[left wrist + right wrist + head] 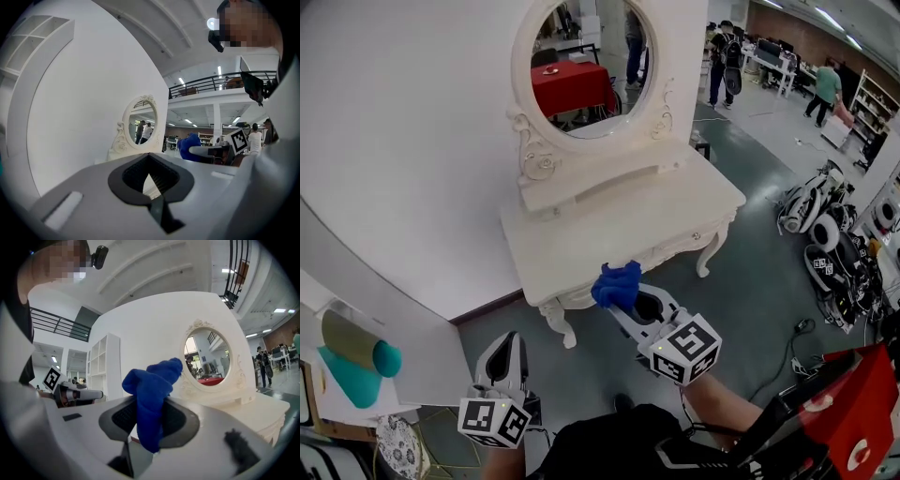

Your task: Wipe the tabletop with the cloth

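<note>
Blue cloth [617, 284] sits pinched in the right tongs [625, 302], apparently not yet touching the white desk [609, 220]. Left tongs [508, 349] are closed and empty. All wiping remains.

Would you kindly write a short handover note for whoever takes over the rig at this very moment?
Right gripper: shut on the crumpled blue cloth, held at the front edge of the white ornate dressing table. The cloth does not look pressed onto the top.
Left gripper: shut, empty, low and short of the table.
Done: the cloth is in hand at the table.
Left: lower the cloth onto the tabletop and wipe across it. No wiping shows so far.
</note>
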`<action>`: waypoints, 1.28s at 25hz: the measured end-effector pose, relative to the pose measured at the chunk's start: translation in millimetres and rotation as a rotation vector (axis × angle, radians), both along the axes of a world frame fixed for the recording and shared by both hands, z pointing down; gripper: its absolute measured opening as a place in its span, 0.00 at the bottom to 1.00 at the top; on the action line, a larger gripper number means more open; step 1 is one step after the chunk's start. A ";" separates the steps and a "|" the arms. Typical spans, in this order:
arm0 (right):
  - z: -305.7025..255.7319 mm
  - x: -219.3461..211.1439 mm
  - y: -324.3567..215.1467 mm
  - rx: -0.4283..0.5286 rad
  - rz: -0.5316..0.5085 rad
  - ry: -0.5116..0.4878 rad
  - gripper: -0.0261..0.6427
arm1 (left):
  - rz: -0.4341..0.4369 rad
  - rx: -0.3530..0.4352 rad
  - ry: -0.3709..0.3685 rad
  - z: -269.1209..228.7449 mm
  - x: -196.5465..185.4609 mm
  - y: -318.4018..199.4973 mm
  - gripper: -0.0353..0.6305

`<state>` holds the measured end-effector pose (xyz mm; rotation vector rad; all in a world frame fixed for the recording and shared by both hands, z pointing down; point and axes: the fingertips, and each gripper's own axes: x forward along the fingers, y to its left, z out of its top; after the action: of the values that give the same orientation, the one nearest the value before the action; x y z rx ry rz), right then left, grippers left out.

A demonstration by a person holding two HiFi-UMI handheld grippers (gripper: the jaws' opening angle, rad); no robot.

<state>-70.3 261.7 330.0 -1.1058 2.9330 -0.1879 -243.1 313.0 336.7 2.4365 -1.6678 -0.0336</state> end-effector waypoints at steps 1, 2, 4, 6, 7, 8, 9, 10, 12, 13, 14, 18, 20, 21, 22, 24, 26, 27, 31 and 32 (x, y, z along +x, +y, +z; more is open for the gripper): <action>0.5 0.2 -6.9 0.002 -0.014 0.006 0.22 | -0.013 -0.001 -0.001 -0.3 0.5 -6.3 0.06; 1.1 -0.1 -13.6 0.004 -0.026 0.013 0.22 | -0.026 -0.003 -0.001 -0.9 0.9 -12.3 0.06; 1.9 -2.5 -26.3 0.003 -0.047 0.019 0.22 | -0.046 -0.011 -0.003 -1.9 0.6 -22.6 0.06; 2.9 -7.6 -37.9 -0.002 -0.063 0.015 0.22 | -0.058 -0.020 -0.012 -1.3 -1.9 -32.0 0.06; 4.0 -11.1 -43.5 -0.004 -0.071 0.013 0.22 | -0.062 -0.024 -0.016 -0.1 -4.2 -36.9 0.06; 5.7 -15.4 -49.4 -0.007 -0.077 0.013 0.22 | -0.065 -0.026 -0.018 1.5 -7.2 -42.1 0.06; 7.6 -20.0 -55.6 -0.011 -0.084 0.015 0.22 | -0.065 -0.026 -0.018 3.1 -10.6 -47.4 0.06; 9.6 -25.0 -62.1 -0.015 -0.088 0.018 0.22 | -0.065 -0.027 -0.015 4.6 -14.2 -53.0 0.06; 13.3 -36.4 -76.4 -0.021 -0.094 0.027 0.22 | -0.070 -0.031 -0.012 7.1 -22.6 -65.1 0.06; 14.4 -43.3 -83.7 -0.023 -0.096 0.032 0.22 | -0.074 -0.035 -0.010 8.5 -28.2 -71.7 0.06; 15.3 -50.9 -90.2 -0.025 -0.099 0.037 0.22 | -0.075 -0.038 -0.007 10.3 -34.6 -78.2 0.06; 14.2 -80.5 -115.3 -0.023 -0.104 0.058 0.22 | -0.062 -0.023 0.005 12.2 -61.6 -103.6 0.06; 13.6 -94.4 -130.0 -0.024 -0.099 0.064 0.22 | -0.068 -0.016 0.012 10.4 -76.5 -115.5 0.06; 14.1 -101.4 -137.2 -0.026 -0.097 0.066 0.22 | -0.071 -0.013 0.015 10.5 -84.3 -121.4 0.06; 15.0 -108.4 -144.2 -0.028 -0.096 0.071 0.22 | -0.073 -0.011 0.017 11.2 -92.0 -127.5 0.06; 16.9 -122.7 -157.7 -0.034 -0.098 0.085 0.22 | -0.078 -0.016 0.025 13.0 -106.7 -139.6 0.06; 18.5 -137.7 -169.6 -0.036 -0.107 0.101 0.22 | -0.079 -0.022 0.035 14.3 -119.6 -150.3 0.06; 19.3 -145.0 -175.3 -0.035 -0.112 0.109 0.22 | -0.077 -0.022 0.037 14.8 -125.3 -155.1 0.06; 26.9 -173.1 -197.9 -0.038 -0.127 0.138 0.22 | -0.062 -0.024 0.031 21.1 -145.5 -173.9 0.06; 30.3 -180.1 -203.9 -0.039 -0.130 0.147 0.22 | -0.061 -0.027 0.029 24.0 -150.2 -178.6 0.06</action>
<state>-250.4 57.8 360.3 -0.9731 3.1470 -0.1713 -393.3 134.5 360.7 2.3539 -1.7182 -0.0546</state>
